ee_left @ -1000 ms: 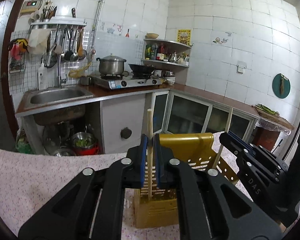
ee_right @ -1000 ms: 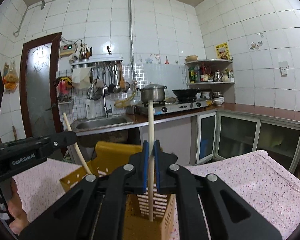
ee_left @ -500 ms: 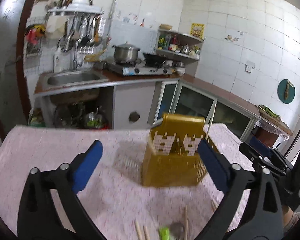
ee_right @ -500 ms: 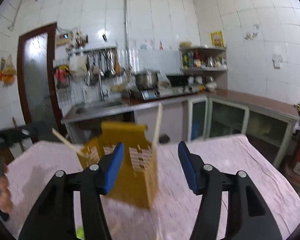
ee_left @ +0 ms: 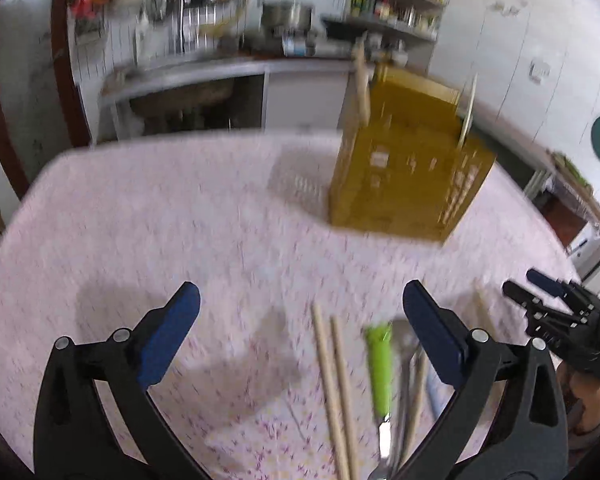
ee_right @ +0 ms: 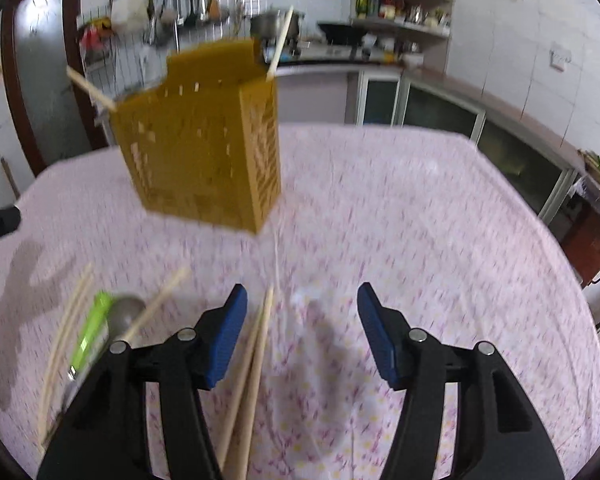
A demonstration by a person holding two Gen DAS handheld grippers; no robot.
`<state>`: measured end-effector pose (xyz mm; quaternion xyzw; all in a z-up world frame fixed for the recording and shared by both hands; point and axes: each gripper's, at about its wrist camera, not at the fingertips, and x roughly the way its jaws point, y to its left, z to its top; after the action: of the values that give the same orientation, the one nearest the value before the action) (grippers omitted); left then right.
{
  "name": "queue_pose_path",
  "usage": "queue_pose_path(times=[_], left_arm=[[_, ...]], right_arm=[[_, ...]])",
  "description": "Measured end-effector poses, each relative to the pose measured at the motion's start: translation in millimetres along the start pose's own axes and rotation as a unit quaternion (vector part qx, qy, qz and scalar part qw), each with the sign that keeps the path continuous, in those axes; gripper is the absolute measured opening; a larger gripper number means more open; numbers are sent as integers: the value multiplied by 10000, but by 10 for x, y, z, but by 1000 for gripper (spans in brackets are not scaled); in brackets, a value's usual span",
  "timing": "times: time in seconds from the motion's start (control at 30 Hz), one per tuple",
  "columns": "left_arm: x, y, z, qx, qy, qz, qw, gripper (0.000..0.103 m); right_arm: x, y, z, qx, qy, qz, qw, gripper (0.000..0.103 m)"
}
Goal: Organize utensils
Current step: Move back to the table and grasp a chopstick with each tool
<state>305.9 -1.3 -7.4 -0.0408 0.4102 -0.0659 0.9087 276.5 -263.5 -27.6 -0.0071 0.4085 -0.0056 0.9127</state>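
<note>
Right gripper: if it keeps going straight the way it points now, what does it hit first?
Probably bare tablecloth. The right gripper is open and empty, angled down at the table; the chopstick pair lies by its left finger, just off that line. Depth is unclear.

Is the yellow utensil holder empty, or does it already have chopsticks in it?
Not empty. The yellow utensil holder stands upright on the table, with two chopsticks poking out of its top at opposite ends.

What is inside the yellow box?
Two wooden chopsticks poke out of the top of the yellow box, one at each end. Its walls hide their lower parts and anything else that might sit at the bottom.
</note>
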Motion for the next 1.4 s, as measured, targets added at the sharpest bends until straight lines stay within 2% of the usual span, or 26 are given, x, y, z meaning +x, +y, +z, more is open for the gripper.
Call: queue_pose_path(times=[0.1, 0.17, 0.27, 0.47, 0.7, 0.83, 1.03, 1.2, 1.3, 1.37, 1.4], left_arm=[[213, 42, -110, -68, 347, 136, 9993, 95], [326, 53, -155, -115, 605, 108, 9980, 83], [459, 67, -221, -147, 923, 32, 9956, 72], [602, 57, -231, -121, 1231, 100, 9923, 64], [661, 36, -192, -102, 1363, 122, 9905, 57], [694, 37, -151, -61, 1434, 134, 9896, 57], [784, -12, -50, 0, 1548, 229, 9877, 57], [866, -114, -1, 202, 1607, 479, 9856, 57], [899, -148, 26, 240, 1643, 511, 9848, 55], [907, -128, 59, 207, 1671, 520, 9844, 47], [907, -113, 74, 173, 1679, 489, 9844, 45]], right_arm=[[115, -59, -70, 126, 345, 52, 9993, 56], [185, -35, -83, 186, 529, 64, 9984, 50], [238, -40, -91, 266, 686, 166, 9972, 46], [274, -18, -50, 375, 886, 287, 9950, 35], [281, -9, 36, 377, 1139, 293, 9923, 28], [329, -7, 85, 514, 1282, 504, 9891, 28], [408, 107, 180, 371, 1407, 450, 9883, 28], [492, 194, 230, 176, 1547, 223, 9876, 27], [520, 254, 272, 32, 1628, 81, 9866, 21], [516, 254, 281, 3, 1679, 59, 9858, 9], [492, 242, 276, -10, 1685, 60, 9857, 9]])
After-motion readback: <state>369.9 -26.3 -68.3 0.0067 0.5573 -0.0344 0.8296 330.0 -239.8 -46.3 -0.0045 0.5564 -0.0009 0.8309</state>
